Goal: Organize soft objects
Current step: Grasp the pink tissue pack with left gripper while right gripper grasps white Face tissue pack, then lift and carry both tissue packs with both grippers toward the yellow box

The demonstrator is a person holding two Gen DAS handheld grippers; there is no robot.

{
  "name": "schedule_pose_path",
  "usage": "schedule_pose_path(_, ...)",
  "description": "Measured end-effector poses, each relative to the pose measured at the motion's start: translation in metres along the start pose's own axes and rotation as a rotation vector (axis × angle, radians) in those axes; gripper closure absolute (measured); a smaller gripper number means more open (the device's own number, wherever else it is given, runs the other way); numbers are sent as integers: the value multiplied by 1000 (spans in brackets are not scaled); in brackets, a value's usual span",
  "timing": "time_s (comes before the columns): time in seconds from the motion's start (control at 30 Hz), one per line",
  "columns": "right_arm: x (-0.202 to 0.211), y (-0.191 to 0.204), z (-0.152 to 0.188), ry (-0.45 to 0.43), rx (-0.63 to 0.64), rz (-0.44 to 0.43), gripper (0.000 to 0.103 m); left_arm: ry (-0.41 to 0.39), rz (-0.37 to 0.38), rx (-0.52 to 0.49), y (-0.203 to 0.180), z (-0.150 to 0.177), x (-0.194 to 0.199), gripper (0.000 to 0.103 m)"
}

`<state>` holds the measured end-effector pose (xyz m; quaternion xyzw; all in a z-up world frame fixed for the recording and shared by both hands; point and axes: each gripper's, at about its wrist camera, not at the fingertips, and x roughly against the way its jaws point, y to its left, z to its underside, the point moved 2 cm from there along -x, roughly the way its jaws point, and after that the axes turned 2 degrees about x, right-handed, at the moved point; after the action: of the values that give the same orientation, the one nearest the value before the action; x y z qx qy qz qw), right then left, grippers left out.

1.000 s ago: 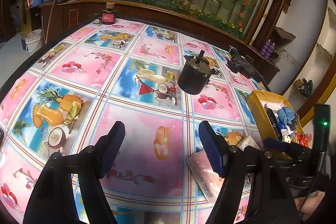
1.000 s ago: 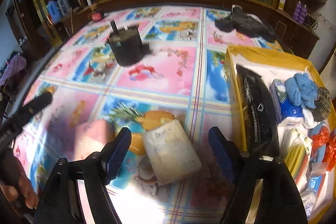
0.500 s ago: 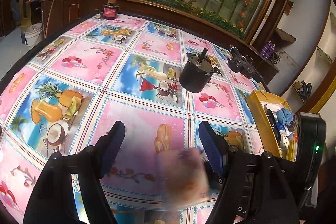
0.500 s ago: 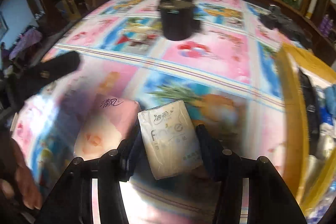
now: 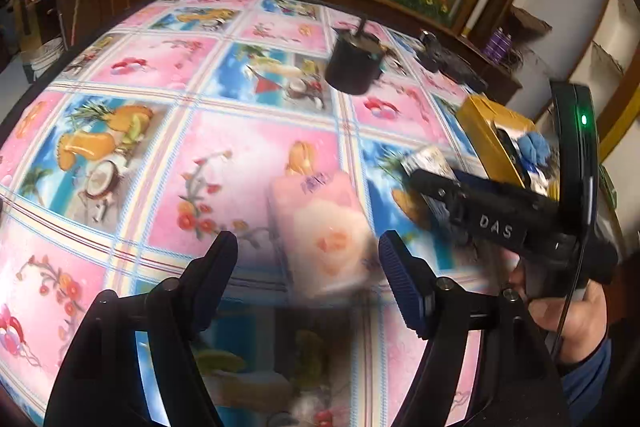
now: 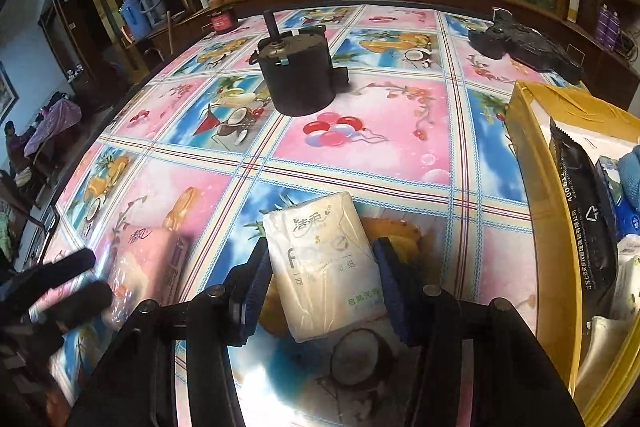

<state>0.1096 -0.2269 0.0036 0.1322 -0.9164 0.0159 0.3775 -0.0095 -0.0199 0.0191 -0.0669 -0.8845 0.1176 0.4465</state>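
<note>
Right gripper (image 6: 322, 279) is clamped on the cream plastic-wrapped tissue pack (image 6: 325, 267), blue pads pressing both long sides near its middle, the pack apparently just above the desk (image 6: 360, 147) with its bright fruit-print cloth. Over on the other side, the left gripper (image 5: 308, 267) hangs wide apart, holding nothing, with the pink plastic-wrapped tissue pack (image 5: 320, 227) lying on the desk between and just ahead of its fingers, blurred in this view. These packs look light and squashy, with slick film wrapping, so a squeeze across the narrow width near the centre should hold best; too hard and the pack buckles, too near an end and it could slide out. The open yellow cardboard box (image 6: 532, 131) of soft items sits just to the right, the likely destination. A dark cylindrical motor (image 6: 298, 75) stands well apart, farther back.
</note>
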Motion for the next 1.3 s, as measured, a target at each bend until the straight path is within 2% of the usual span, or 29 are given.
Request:
schedule_pose_path(0.1,5,-5,1,1,-8,-12,53,22,-28,-20,-9,2,-6,30)
schedule_pose_path(0.23,12,-9,1,-10,-12,-5,53,46,-101,-54,-18,-1,-24,30)
schedule_pose_path(0.3,13,-8,2,-7,-9,-1,53,19,-148,-74,-20,-3,-28,30)
schedule_pose_path(0.4,15,-4,2,-9,1,-2,53,-8,-164,-73,-12,-5,-29,30)
schedule_pose_path(0.5,16,0,3,-11,16,1,52,-41,-156,-84,-7,-6,-26,52)
schedule_pose_path(0.63,16,9,5,-5,50,6,52,-65,-154,-99,-9,-7,-25,52)
schedule_pose_path(0.83,12,22,10,5,114,52,52,-96,-203,-156,-19,-6,-23,52)
schedule_pose_path(1.07,8,31,12,7,161,119,53,-47,-220,-149,-16,-6,-31,51)
schedule_pose_path(1.3,7,27,13,6,149,105,51,-33,-227,-151,-17,-6,-34,50)
